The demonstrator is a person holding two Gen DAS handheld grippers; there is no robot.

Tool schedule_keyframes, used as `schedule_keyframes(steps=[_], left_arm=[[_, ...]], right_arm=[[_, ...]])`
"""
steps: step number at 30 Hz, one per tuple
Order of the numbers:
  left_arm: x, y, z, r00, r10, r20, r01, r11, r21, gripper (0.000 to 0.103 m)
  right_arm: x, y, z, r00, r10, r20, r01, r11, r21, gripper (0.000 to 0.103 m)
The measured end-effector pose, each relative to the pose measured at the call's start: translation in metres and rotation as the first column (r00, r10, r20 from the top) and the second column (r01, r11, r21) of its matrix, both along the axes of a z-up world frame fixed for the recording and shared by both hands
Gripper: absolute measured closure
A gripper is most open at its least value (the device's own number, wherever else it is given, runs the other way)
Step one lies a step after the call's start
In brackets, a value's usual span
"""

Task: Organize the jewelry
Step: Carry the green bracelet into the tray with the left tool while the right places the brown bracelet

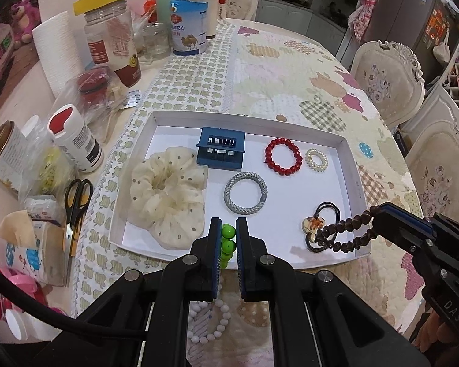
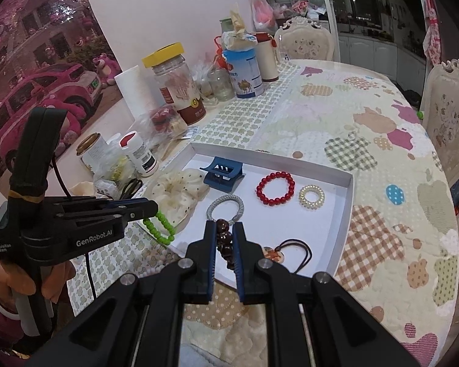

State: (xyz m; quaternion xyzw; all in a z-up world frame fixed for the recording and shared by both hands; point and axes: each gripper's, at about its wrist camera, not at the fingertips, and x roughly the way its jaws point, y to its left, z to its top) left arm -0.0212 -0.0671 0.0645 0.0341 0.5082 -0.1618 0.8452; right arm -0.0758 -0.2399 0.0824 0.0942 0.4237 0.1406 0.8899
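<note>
- Currently the left gripper (image 1: 228, 238) is clenched on a green bead bracelet (image 1: 228, 241), held over the near edge of the white tray (image 1: 348, 165).
- The right gripper (image 2: 224, 241) is clamped on a dark brown bead bracelet (image 2: 225, 240), whose loop hangs above the tray's near right corner.
- Inside the tray: a cream scrunchie (image 1: 168, 195) at the near left, a blue hair claw (image 1: 221, 150) just beyond it, a silver braided ring (image 1: 245, 192) in the middle.
- A red bead bracelet (image 1: 283, 156) lies at the far right with a small pearl-coloured coil tie (image 1: 316, 160) just beside it.
- A black hair tie with a round charm (image 1: 313, 224) lies at the near right, under the hanging brown beads.
- A white bead bracelet (image 1: 212, 324) lies on the quilted tablecloth (image 1: 290, 70), outside the tray, near side, beneath the left gripper.
- Left of the tray: black scissors (image 1: 76, 202), a white bottle with red cap (image 1: 75, 139), a yellow-lidded jar (image 1: 111, 36), a paper roll (image 1: 59, 52).
</note>
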Motion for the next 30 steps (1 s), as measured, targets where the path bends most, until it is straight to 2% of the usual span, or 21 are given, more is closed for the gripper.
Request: schedule_keyframes(steps=[10,20,26,30], left_arm=[[0.011,-0.012,-0.007,1.000,-0.014,-0.021,0.013,1.000,-0.015,0.103],[0.020,-0.029,-0.031,0.995,-0.028,-0.100,0.019,0.996,-0.086,0.103],[0.033,-0.012,-0.064,0.985,0.038,-0.166,-0.047,0.998,-0.047,0.103],[0.035,-0.002,-0.073,0.983,0.061,-0.172,-0.066,0.998,-0.022,0.103]], right_arm=[[0.020,0.003,-0.019,0.999,-0.003,-0.045,0.004,1.000,0.016,0.093],[0.051,-0.006,-0.051,0.993,-0.025,-0.118,0.030,0.999,0.041,0.093],[0.079,-0.023,-0.071,0.985,-0.063,-0.158,0.067,0.998,0.022,0.093],[0.095,-0.033,-0.086,0.979,-0.093,-0.183,0.096,0.995,0.011,0.093]])
